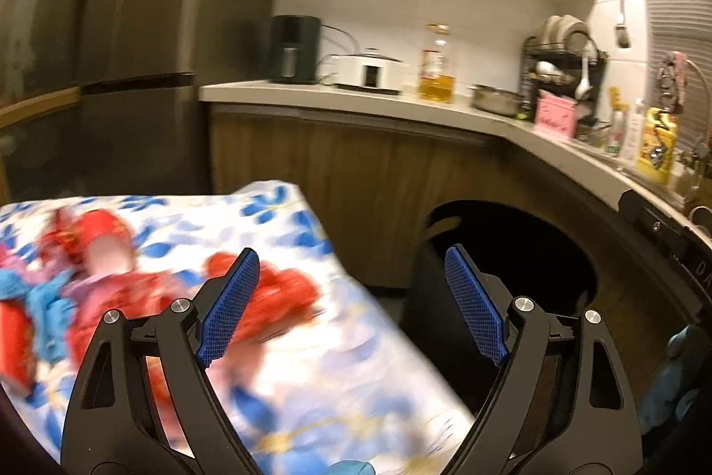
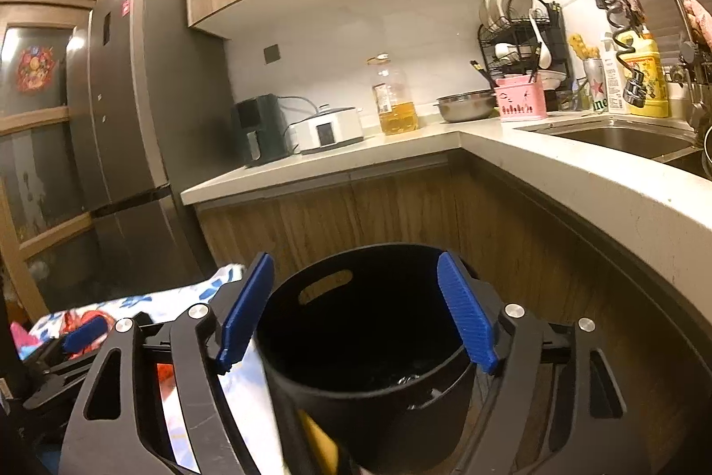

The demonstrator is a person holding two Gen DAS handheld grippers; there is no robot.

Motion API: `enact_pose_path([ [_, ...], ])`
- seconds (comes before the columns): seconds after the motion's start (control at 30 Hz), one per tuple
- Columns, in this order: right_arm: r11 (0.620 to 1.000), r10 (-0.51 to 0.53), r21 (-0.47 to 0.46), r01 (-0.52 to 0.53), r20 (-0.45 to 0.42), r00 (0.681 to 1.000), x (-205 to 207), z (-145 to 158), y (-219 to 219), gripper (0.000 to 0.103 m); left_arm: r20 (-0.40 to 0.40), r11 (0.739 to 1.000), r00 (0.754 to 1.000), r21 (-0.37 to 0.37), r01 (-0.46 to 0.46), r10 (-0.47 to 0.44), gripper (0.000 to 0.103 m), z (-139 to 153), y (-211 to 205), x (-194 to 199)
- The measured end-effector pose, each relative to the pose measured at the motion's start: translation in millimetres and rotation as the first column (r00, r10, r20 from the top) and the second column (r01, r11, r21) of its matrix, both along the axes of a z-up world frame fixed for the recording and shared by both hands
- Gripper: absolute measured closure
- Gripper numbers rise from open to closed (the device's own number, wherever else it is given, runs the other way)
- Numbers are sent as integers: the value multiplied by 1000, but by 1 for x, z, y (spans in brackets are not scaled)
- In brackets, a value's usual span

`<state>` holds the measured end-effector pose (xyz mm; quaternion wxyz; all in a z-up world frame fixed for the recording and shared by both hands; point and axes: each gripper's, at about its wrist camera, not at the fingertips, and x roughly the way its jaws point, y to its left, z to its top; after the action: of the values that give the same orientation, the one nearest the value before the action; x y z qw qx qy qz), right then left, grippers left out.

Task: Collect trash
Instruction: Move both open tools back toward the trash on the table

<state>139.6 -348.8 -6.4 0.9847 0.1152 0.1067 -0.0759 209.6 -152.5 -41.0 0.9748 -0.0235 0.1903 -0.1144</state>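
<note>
The black bin [image 2: 369, 346] stands on the floor below the counter corner, just beside the flowered tabletop [image 1: 356, 341], where blurred red and blue wrappers [image 1: 276, 292] lie. Your likely next pick is one of those wrappers: bring the left gripper [image 1: 351, 306] down square over a single piece and close low on it. That gripper hangs above the tabletop's edge, jaws spread, empty. Your right gripper [image 2: 356, 310] hovers over the bin mouth, jaws wide, holding nothing.
</note>
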Motion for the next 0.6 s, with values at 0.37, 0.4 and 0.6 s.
enact_pose_path([
  [0.37,992,122,-34,-123,-33,992,-18,-14,67,25,64,967,967,45,-252,249,19,-5,92,-53],
  [0.4,990,136,-37,-137,-40,990,-18,-16,73,25,53,965,965,43,-259,257,19,-7,99,-54],
  [0.6,981,185,-50,-188,-61,981,-17,-20,99,25,-4,964,964,-1,-267,267,19,-19,125,-46],
])
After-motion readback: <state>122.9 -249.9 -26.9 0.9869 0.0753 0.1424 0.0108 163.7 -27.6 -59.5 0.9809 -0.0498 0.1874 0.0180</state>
